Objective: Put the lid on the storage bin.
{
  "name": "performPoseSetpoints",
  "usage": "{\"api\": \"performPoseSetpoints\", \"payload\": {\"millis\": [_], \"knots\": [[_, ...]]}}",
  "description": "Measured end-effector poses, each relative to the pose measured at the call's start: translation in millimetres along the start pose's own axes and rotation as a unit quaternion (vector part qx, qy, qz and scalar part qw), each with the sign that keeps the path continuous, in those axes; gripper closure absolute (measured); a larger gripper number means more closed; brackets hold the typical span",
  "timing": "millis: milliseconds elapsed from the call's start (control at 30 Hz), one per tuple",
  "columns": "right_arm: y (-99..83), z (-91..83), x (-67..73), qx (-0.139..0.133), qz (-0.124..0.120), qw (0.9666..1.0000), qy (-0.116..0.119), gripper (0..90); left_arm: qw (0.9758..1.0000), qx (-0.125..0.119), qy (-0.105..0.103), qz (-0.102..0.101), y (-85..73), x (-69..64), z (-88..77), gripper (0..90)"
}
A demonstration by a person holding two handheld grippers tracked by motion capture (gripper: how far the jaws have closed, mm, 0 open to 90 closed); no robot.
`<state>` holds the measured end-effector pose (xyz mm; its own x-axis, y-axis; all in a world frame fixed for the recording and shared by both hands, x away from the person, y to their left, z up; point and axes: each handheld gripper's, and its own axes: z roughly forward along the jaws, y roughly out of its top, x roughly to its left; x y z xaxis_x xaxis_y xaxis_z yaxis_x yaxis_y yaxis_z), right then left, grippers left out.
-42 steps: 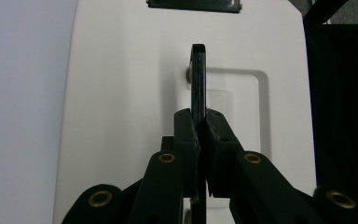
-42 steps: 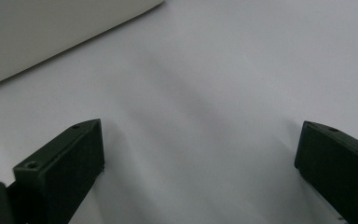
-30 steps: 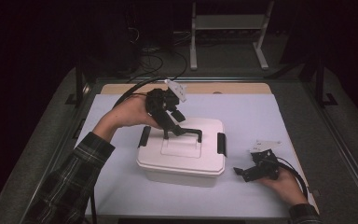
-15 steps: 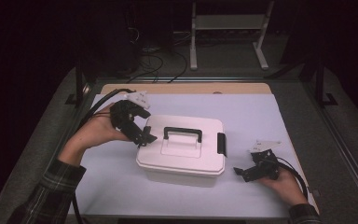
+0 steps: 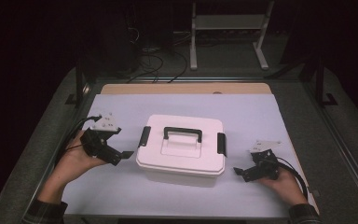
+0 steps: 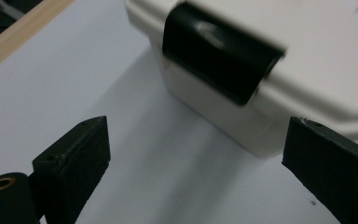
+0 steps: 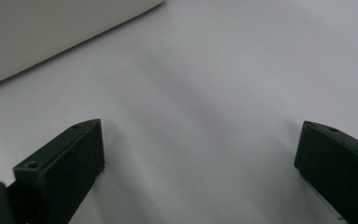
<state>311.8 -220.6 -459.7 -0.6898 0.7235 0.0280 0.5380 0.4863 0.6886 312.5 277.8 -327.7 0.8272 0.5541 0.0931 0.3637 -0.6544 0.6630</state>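
Note:
A white lidded box (image 5: 181,150) stands mid-table, with a black handle (image 5: 182,134) on top and a black latch (image 5: 144,136) on each end. My left gripper (image 5: 121,157) sits low on the table just left of the box and points at its left end. Its jaws have just been opening and stand open with nothing between them. In the left gripper view, the gripper (image 6: 198,163) faces the latch (image 6: 219,56) on the box wall (image 6: 242,126) a little way off. My right gripper (image 5: 241,174) rests open to the right of the box, and between its jaws (image 7: 200,163) is bare table.
The box rests on a pale mat (image 5: 261,116) over a wooden table edge (image 5: 182,88). Grey padded borders (image 5: 340,140) and rails flank the table. Beyond it are a dark floor with cables (image 5: 154,60) and a metal stand (image 5: 228,28). A box corner (image 7: 51,32) lies ahead of the right gripper.
My left gripper has come off the handle on top of the box, swung left and down beside the left latch, and its jaws have spread. The right gripper has stayed put.

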Motion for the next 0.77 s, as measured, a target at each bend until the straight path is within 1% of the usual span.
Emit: {"api": "performPoseSetpoints", "payload": {"millis": [67,200,300,500,533,600,700,767], "knots": [[0.0,0.0,0.0,0.000,0.000,1.0000,0.000,0.7,0.9999,0.002,0.010,-0.008,-13.2,-1.5,4.4,6.4],[0.0,0.0,0.0,0.000,0.000,1.0000,0.000,0.7,0.9993,-0.002,0.019,-0.032,-35.9,-4.5,13.7,6.4],[0.0,0.0,0.0,0.000,0.000,1.0000,0.000,0.7,0.9989,0.004,0.027,-0.039,-49.1,-4.1,20.0,6.4],[0.0,0.0,0.0,0.000,0.000,1.0000,0.000,0.7,0.9976,0.004,0.029,-0.062,-69.9,-4.1,31.0,6.4],[0.0,0.0,0.0,0.000,0.000,1.0000,0.000,0.7,0.9974,0.005,0.027,-0.067,-73.3,-4.0,33.1,6.3],[0.0,0.0,0.0,0.000,0.000,1.0000,0.000,0.7,0.9970,0.011,0.026,-0.072,-79.8,-3.5,37.3,6.4],[0.0,0.0,0.1,0.000,0.000,1.0000,0.000,0.7,0.9963,0.014,0.027,-0.080,-87.2,-3.3,42.2,6.3],[0.0,0.0,0.1,0.000,0.000,1.0000,0.000,0.7,0.9962,0.020,0.027,-0.081,-91.7,-3.7,45.6,6.3]]}}
